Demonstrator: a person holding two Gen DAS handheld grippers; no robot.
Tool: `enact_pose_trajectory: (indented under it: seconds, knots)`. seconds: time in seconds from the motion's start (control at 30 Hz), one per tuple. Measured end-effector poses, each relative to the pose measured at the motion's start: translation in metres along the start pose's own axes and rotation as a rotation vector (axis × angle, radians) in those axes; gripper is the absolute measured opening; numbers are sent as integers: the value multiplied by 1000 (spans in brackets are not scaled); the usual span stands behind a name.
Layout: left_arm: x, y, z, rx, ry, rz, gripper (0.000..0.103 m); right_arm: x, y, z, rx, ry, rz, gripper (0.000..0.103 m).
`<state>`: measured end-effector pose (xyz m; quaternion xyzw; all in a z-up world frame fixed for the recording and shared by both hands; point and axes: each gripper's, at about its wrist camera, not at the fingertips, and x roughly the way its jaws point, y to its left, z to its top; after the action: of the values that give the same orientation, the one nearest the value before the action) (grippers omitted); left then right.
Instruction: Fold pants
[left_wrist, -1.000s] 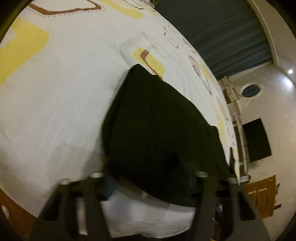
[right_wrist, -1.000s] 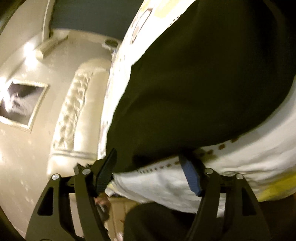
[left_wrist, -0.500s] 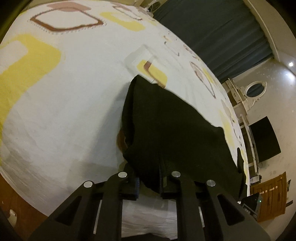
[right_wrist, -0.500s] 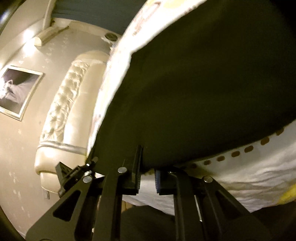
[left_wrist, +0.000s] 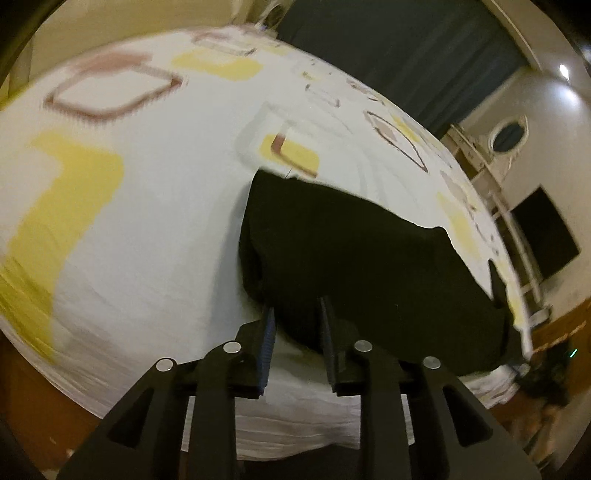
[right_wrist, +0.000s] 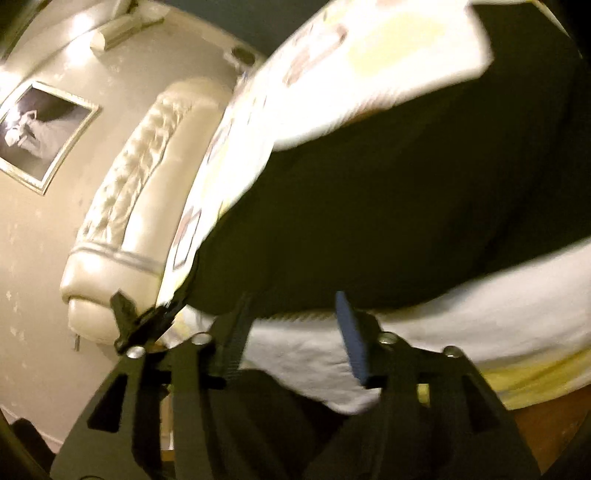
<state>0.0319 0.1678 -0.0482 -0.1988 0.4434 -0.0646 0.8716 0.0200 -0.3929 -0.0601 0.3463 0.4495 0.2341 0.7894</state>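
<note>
Now left tongs (left_wrist: 297, 317) parted, level, at black pants (left_wrist: 369, 266)

the black pants (right_wrist: 388, 206) run past the right wrist picture's top and right edges; the bedsheet (right_wrist: 369, 66) there is smeared by blur.

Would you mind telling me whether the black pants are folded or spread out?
Folded: the pants lie on the bed as a compact block with a rounded doubled edge, no separate legs showing.
</note>
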Motion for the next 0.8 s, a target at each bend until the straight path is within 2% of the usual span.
enact_pose_trajectory:
  seconds: [0.1, 0.17, 0.23, 0.37, 0.5, 0.63, 0.8]
  knots:
    - [-8, -18, 8, 69, -40, 64, 40, -43, -23, 37, -20, -108, -140, 53]
    - [-7, -33, 15, 87, -76, 93, 59, -64, -41, 74, -24, -172, -286, 55]
    - [0, -44, 22, 82, -90, 85, 66, -69, -54, 115, -20, -199, -437, 55]
    - [24, -66, 33, 44, -73, 40, 69, -46, -64, 190, -41, -218, -562, 55]
    - [46, -83, 28, 33, -41, 27, 71, 6, -84, 256, -7, -168, -644, 55]
    - [61, -85, 19, 17, -8, 33, 75, 51, -103, 289, -3, -129, -773, 55]
    - [71, -76, 13, -9, 27, 35, 75, 89, -135, 308, 33, -88, -900, 55]
